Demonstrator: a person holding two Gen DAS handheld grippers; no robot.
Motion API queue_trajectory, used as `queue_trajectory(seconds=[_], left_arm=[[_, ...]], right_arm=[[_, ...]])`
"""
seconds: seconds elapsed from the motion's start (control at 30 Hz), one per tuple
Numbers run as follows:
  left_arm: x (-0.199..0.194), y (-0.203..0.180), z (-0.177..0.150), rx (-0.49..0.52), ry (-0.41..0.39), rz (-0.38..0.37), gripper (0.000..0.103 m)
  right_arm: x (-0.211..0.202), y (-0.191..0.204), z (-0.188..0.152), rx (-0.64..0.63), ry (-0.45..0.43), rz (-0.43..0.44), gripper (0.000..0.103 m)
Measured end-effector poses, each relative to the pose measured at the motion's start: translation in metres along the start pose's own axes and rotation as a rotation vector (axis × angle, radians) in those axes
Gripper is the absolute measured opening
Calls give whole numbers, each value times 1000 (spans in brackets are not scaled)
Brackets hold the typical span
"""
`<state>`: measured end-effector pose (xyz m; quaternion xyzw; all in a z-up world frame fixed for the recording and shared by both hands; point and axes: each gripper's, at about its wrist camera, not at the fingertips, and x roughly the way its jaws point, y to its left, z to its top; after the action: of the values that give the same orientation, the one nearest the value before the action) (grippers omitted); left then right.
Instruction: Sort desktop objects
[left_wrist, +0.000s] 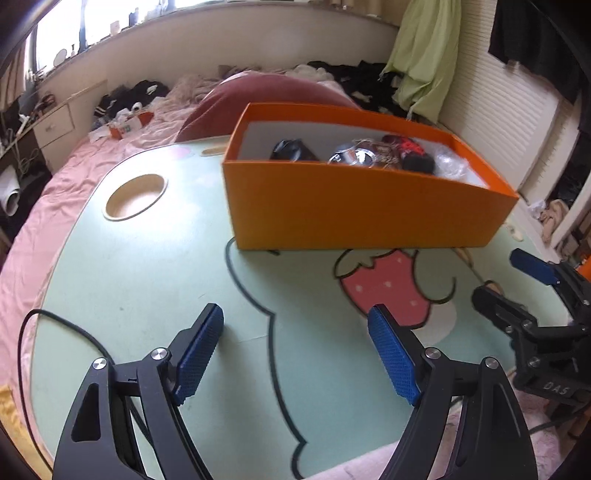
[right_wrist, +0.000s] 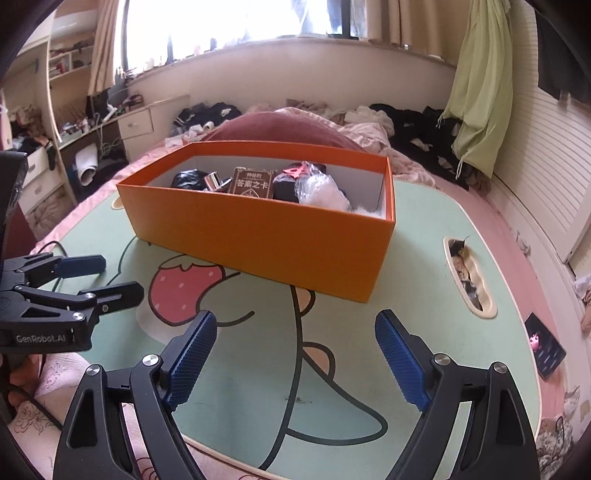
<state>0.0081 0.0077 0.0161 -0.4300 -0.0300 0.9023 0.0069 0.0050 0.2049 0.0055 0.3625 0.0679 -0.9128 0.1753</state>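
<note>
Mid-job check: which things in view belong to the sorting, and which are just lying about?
Part of the job:
- orange box on the lap table
- items inside it: brown card box, black pouch, plastic-wrapped bundle
- left gripper and right gripper, both open and empty

Lying about:
- dark card at the table's edge
- green garment
- clothes on the bed
</note>
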Motion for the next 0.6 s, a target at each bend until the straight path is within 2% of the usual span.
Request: queue_trajectory(seconds=[0.07, 0.1, 0.13, 0.6], left_arm=[[3, -3, -3, 25, -8, 38, 93], [5, -3, -4, 22, 4, 27, 103], [5, -3, -5, 28, -5, 29, 103], [6, -3, -5, 30, -1, 20, 103]], right_arm=[[7, -4, -1, 16, 32, 1, 92], [12, -6, -2, 21, 57, 0, 98], [14, -6, -3, 16, 67, -10, 103], [13, -8, -4, 10, 65, -10, 103]])
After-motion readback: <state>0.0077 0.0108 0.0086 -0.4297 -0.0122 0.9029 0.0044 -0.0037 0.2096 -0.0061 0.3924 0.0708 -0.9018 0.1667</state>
